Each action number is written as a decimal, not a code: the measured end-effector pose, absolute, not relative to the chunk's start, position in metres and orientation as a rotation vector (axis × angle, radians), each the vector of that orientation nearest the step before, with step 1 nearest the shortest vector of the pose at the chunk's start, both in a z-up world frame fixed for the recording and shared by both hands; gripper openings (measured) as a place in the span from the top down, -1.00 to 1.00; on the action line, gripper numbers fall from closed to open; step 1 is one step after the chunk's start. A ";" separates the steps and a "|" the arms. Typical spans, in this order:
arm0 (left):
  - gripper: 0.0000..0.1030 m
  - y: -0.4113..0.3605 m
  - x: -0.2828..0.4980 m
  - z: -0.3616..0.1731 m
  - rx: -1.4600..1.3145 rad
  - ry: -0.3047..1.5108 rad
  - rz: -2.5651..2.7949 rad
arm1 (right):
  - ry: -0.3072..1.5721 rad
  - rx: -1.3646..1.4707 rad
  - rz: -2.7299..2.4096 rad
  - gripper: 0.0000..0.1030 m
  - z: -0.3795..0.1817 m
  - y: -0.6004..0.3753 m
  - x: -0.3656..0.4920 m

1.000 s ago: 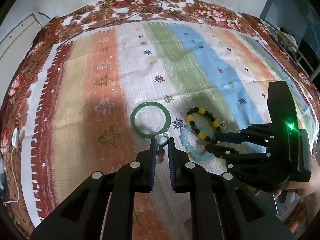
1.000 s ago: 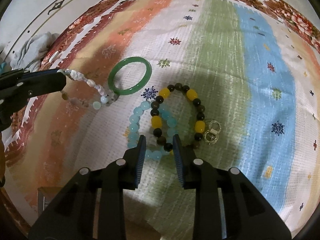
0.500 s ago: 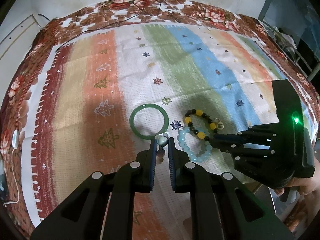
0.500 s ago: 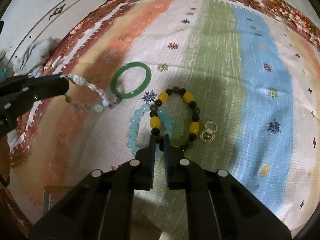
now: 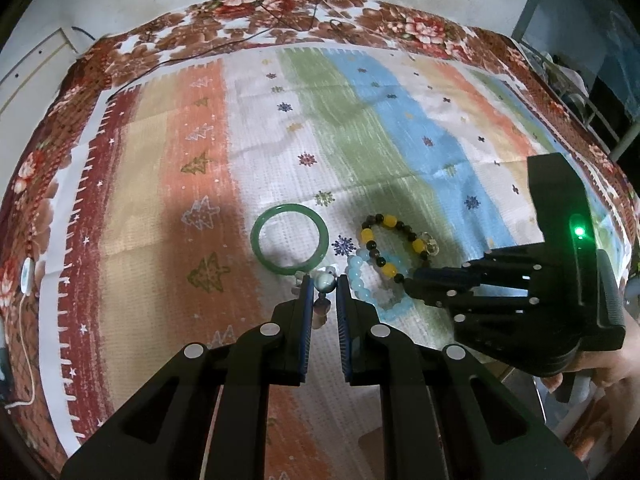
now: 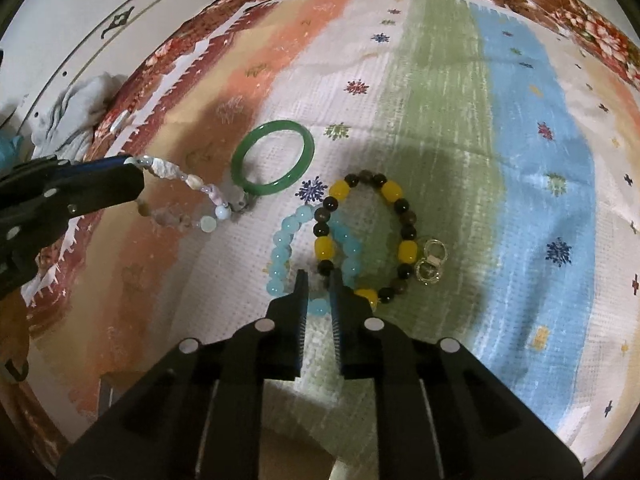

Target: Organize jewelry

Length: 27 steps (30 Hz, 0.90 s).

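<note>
My left gripper (image 5: 323,282) is shut on a pale bead-and-shell bracelet (image 6: 188,184), which hangs from its tips (image 6: 134,166) down to the striped cloth (image 5: 400,140). Just beyond it lies a green bangle (image 5: 256,246) (image 6: 276,189). To its right a black-and-yellow bead bracelet (image 5: 390,221) (image 6: 339,191) overlaps a light blue bead bracelet (image 5: 354,276) (image 6: 280,244). My right gripper (image 6: 319,280) (image 5: 414,280) points down at that overlap. Its jaws are opening, a narrow gap apart, with a light blue bead showing between them. Small gold rings (image 6: 430,262) lie beside the black-and-yellow bracelet.
The cloth covers a table with a floral border (image 5: 280,8). Thin cables (image 5: 240,40) run over its far edge, and a white cord (image 5: 26,280) lies at the left. A grey rag (image 6: 76,108) sits off the cloth. A hand (image 5: 608,368) holds the right gripper.
The right gripper's jaws went from spread around the beads to shut, then parted slightly. The left gripper and its bracelet stayed put.
</note>
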<state>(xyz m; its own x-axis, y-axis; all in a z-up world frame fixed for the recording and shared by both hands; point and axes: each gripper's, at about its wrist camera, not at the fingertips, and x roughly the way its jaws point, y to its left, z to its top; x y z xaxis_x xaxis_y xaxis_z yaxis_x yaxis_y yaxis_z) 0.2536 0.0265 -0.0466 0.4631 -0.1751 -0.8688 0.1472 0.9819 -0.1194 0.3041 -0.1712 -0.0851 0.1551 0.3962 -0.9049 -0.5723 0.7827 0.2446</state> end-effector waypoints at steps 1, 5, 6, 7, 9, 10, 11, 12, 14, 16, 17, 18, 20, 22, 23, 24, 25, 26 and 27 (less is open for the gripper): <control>0.79 0.027 0.254 -0.047 -0.030 1.072 -0.197 | 1.235 -0.171 0.702 0.76 -0.086 -0.170 0.305; 0.79 0.028 0.256 -0.048 -0.033 1.076 -0.192 | 1.242 -0.175 0.703 0.67 -0.090 -0.169 0.307; 0.79 0.028 0.256 -0.048 -0.031 1.076 -0.193 | 1.242 -0.172 0.703 0.63 -0.091 -0.169 0.308; 0.79 0.029 0.256 -0.048 -0.031 1.076 -0.191 | 1.244 -0.175 0.698 0.52 -0.091 -0.168 0.310; 0.79 0.029 0.256 -0.049 -0.031 1.079 -0.191 | 1.254 -0.177 0.697 0.46 -0.094 -0.165 0.313; 0.79 0.029 0.255 -0.050 -0.030 1.080 -0.191 | 1.260 -0.187 0.696 0.45 -0.096 -0.164 0.314; 0.79 0.029 0.255 -0.050 -0.031 1.081 -0.191 | 1.259 -0.190 0.694 0.45 -0.097 -0.163 0.315; 0.79 0.029 0.255 -0.051 -0.031 1.082 -0.192 | 1.260 -0.185 0.695 0.45 -0.098 -0.164 0.315; 0.79 0.030 0.256 -0.051 -0.031 1.082 -0.188 | 1.264 -0.180 0.693 0.45 -0.100 -0.166 0.316; 0.79 0.031 0.257 -0.051 -0.035 1.080 -0.184 | 1.281 -0.202 0.669 0.57 -0.105 -0.168 0.316; 0.79 0.031 0.257 -0.051 -0.036 1.080 -0.183 | 1.285 -0.205 0.666 0.72 -0.107 -0.168 0.315; 0.79 0.031 0.257 -0.051 -0.035 1.080 -0.184 | 1.284 -0.204 0.668 0.73 -0.109 -0.168 0.315; 0.79 0.030 0.257 -0.051 -0.030 1.083 -0.185 | 1.278 -0.208 0.668 0.75 -0.108 -0.168 0.314; 0.79 0.030 0.257 -0.052 -0.027 1.084 -0.187 | 1.271 -0.215 0.662 0.75 -0.106 -0.168 0.312; 0.79 0.030 0.257 -0.052 -0.028 1.082 -0.185 | 1.268 -0.217 0.660 0.75 -0.105 -0.168 0.312; 0.79 0.031 0.257 -0.051 -0.029 1.081 -0.184 | 1.266 -0.218 0.661 0.75 -0.104 -0.168 0.311; 0.79 0.030 0.257 -0.052 -0.029 1.081 -0.185 | 1.262 -0.216 0.662 0.75 -0.102 -0.169 0.311; 0.79 0.030 0.257 -0.052 -0.029 1.080 -0.186 | 1.256 -0.210 0.661 0.75 -0.099 -0.170 0.310; 0.79 0.030 0.257 -0.051 -0.029 1.079 -0.187 | 1.253 -0.206 0.660 0.75 -0.097 -0.171 0.311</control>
